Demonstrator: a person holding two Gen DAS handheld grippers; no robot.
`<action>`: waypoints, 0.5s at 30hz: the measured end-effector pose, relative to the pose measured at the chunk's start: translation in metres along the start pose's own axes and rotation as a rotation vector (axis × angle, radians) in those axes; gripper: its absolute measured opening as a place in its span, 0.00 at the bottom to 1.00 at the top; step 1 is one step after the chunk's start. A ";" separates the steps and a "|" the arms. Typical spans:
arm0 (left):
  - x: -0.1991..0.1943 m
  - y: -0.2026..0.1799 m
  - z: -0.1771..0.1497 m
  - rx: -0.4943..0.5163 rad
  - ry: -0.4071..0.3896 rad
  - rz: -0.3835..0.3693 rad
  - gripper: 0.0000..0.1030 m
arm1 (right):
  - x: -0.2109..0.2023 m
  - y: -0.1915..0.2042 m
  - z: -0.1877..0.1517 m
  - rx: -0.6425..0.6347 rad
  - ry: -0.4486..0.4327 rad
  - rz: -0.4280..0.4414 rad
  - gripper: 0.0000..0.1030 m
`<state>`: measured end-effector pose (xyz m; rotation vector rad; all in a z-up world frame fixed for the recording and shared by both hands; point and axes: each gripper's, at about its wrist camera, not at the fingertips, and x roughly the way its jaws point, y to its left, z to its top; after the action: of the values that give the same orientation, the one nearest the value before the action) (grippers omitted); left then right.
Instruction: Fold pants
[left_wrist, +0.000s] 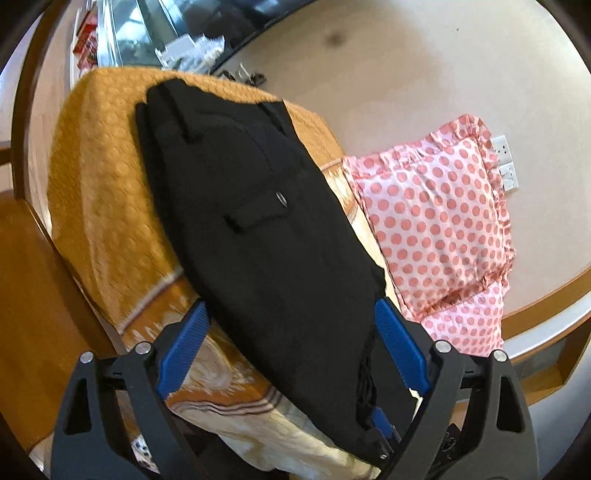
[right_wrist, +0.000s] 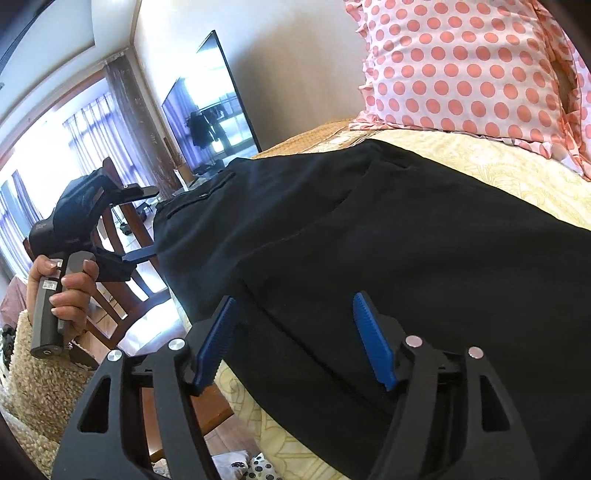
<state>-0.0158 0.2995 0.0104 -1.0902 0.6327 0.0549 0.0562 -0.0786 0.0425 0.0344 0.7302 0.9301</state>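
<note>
Black pants (left_wrist: 258, 229) lie folded lengthwise on an orange and cream bedspread (left_wrist: 99, 177), with a buttoned back pocket (left_wrist: 258, 214) facing up. My left gripper (left_wrist: 291, 332) is open, its blue pads on either side of the near end of the pants, and the cloth runs between them. In the right wrist view the pants (right_wrist: 406, 251) fill the middle. My right gripper (right_wrist: 295, 332) is open, with its pads over the pants' near edge. The left gripper (right_wrist: 144, 240) shows there too, held in a hand at the pants' far left end.
A pink polka-dot pillow (left_wrist: 436, 218) lies on the bed beside the pants and also shows in the right wrist view (right_wrist: 461, 62). A wooden chair (right_wrist: 125, 236) stands by the bed edge. A television (right_wrist: 210, 110) stands against the wall. A shaggy rug (right_wrist: 40, 387) lies on the floor.
</note>
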 end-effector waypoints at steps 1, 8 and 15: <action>0.002 0.000 -0.001 -0.013 0.017 -0.012 0.87 | 0.000 0.000 0.000 -0.001 -0.001 0.000 0.66; 0.009 0.006 0.009 -0.070 0.037 -0.042 0.86 | 0.001 0.000 0.000 -0.009 -0.004 -0.002 0.66; 0.002 0.019 0.049 -0.083 -0.125 0.097 0.83 | 0.002 0.000 0.000 -0.015 -0.009 -0.001 0.66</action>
<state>0.0019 0.3493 0.0096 -1.1259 0.5741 0.2335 0.0573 -0.0772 0.0413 0.0248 0.7143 0.9335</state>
